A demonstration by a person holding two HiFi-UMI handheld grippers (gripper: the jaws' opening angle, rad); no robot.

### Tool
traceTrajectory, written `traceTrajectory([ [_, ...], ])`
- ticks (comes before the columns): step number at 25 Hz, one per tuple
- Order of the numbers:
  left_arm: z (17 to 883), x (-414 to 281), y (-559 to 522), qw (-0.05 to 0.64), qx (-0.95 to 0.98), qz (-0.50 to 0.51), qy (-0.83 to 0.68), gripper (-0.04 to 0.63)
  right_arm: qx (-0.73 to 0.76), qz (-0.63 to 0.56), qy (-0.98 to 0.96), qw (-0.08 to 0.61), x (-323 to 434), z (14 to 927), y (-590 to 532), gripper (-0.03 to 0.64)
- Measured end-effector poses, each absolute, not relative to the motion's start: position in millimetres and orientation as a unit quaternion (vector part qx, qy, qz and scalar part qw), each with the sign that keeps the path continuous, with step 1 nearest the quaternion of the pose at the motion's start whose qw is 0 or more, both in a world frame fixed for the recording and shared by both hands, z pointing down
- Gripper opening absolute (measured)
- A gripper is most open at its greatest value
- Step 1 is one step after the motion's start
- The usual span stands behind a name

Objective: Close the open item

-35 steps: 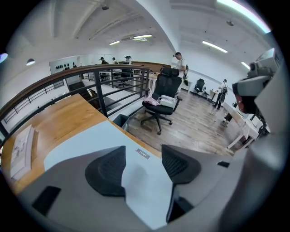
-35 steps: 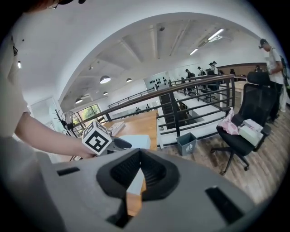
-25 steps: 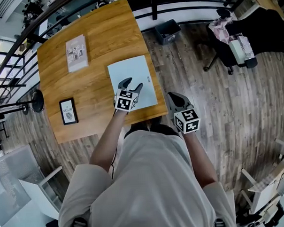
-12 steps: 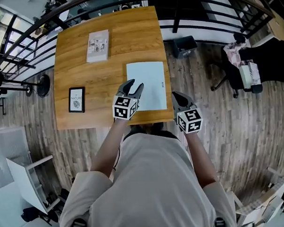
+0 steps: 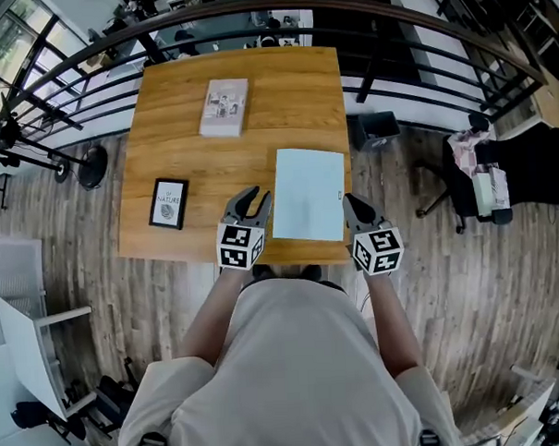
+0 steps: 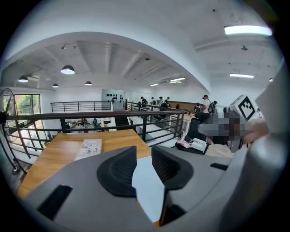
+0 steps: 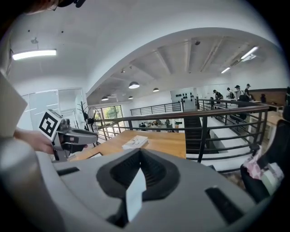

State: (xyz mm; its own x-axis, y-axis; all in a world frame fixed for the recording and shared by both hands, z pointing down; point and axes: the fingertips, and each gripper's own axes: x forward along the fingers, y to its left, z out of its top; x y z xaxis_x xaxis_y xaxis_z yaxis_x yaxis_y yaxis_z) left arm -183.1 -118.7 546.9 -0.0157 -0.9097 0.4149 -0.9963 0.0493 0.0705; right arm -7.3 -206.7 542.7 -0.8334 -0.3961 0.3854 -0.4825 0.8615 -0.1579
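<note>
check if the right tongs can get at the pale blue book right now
Likely yes: the right tongs hang just beside the book, at its right edge, with nothing between them, though they look shut and would need opening.

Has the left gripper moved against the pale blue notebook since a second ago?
Yes. The left gripper has drawn back off the pale blue notebook, now left of it above the table; its empty jaws have just been closing.
</note>
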Motion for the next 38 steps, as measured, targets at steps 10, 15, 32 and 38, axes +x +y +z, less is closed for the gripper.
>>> traceTrajectory([
  [10, 494.8, -233.0, -84.0, 0.166, 0.673, 0.071, -0.717, 0.08, 0.206, 0.081, -0.964, 0.146, -53.7, 486.7, -190.7, 0.003],
  [15, 469.0, -252.8, -73.0, 0.147, 0.667, 0.054, -0.728, 0.051, 0.207, 0.066, -0.968, 0.123, -63.1, 458.0, -188.8, 0.003],
  [32, 436.7, -286.0, -54.3, 0.115, 0.655, 0.022, -0.746, -0.006, 0.207, 0.029, -0.975, 0.08, -77.4, 418.0, -181.8, 0.003],
  [38, 429.2, -295.2, -56.4, 0.106, 0.652, 0.015, -0.751, -0.006, 0.217, 0.017, -0.973, 0.071, -77.4, 412.7, -188.0, 0.003],
])
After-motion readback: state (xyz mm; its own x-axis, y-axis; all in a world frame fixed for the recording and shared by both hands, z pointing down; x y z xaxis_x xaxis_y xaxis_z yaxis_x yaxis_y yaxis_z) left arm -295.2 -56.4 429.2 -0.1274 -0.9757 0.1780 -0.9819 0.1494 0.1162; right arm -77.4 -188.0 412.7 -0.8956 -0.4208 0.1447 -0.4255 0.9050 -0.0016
